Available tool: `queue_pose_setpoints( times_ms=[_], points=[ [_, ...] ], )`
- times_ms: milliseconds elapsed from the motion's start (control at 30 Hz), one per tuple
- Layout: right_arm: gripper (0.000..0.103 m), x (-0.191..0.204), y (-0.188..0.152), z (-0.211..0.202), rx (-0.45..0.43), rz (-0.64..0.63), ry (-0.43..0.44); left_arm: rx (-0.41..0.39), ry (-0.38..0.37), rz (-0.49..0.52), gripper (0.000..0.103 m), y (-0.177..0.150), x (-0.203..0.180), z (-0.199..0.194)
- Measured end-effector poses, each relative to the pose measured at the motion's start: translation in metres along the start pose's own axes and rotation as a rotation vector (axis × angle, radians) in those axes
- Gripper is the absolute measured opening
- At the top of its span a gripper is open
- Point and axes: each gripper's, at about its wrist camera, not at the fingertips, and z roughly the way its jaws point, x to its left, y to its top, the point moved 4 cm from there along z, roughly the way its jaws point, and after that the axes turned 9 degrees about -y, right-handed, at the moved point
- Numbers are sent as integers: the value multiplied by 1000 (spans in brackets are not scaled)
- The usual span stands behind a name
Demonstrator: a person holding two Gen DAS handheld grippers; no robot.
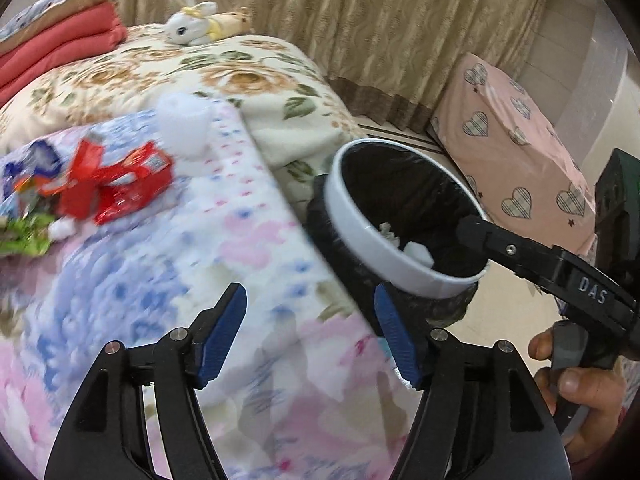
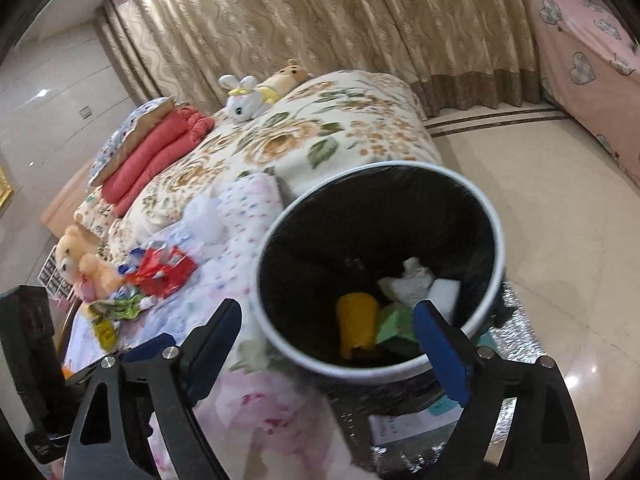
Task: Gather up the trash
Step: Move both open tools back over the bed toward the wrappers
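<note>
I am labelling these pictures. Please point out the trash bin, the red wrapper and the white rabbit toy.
trash bin (image 2: 276,332): right wrist view, white rim.
red wrapper (image 1: 120,184): left wrist view, middle.
white rabbit toy (image 1: 188,26): left wrist view, head.

left hand-held gripper black angular plastic arms, ribbed blue pads, silver screws at pivots, right hand-held gripper same build, white "DAS" lettering on its arm, grey handle

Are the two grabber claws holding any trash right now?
No. The left gripper and the right gripper are both open with nothing between their pads. Some trash already lies in the bin.
</note>
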Motion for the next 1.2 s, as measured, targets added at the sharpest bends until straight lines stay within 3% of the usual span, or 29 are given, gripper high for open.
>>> queue_pose_setpoints(
  times_ms=[567,1200],
  points=[
    [91,92,-43,6,37,-129,110,-64,111,-143,69,-45,83,-59],
    [91,159,-66,44,116,-212,171,-124,225,-311,71,-76,162,-102]
  ],
)
